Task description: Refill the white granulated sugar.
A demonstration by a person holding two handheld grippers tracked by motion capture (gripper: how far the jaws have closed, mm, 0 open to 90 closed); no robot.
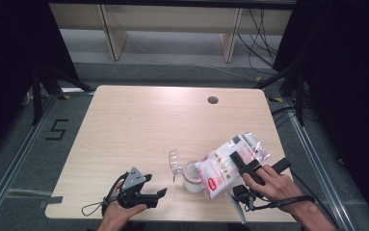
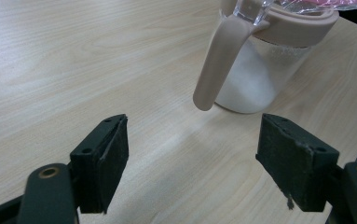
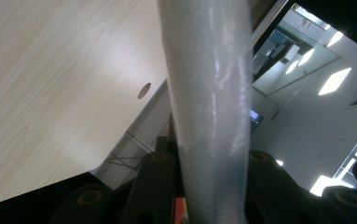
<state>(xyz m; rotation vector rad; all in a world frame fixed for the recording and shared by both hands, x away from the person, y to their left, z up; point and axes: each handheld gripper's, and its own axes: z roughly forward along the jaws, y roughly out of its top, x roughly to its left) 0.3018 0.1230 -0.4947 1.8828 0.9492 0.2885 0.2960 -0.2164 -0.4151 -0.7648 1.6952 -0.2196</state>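
A clear jar [image 1: 191,177] with a pinkish rim and a flipped-up lid [image 1: 175,162] stands near the table's front edge, part full of white powder. Over it leans a white and red plastic bag [image 1: 225,166], tilted mouth-down toward the jar. My right gripper [image 1: 242,161] is shut on the bag's upper half; up close the bag [image 3: 211,93] rises between its jaws. My left gripper [image 1: 159,195] rests open on the table left of the jar, empty. Ahead of its fingers [image 2: 105,158] stands the jar [image 2: 260,70] with its hanging lid strap [image 2: 220,58].
The wooden table [image 1: 138,120] has a round cable hole [image 1: 213,100] at the back right. A cable loops beside my left hand [image 1: 93,208]. Dark curtains and floor rails flank the table; wooden furniture legs stand behind it.
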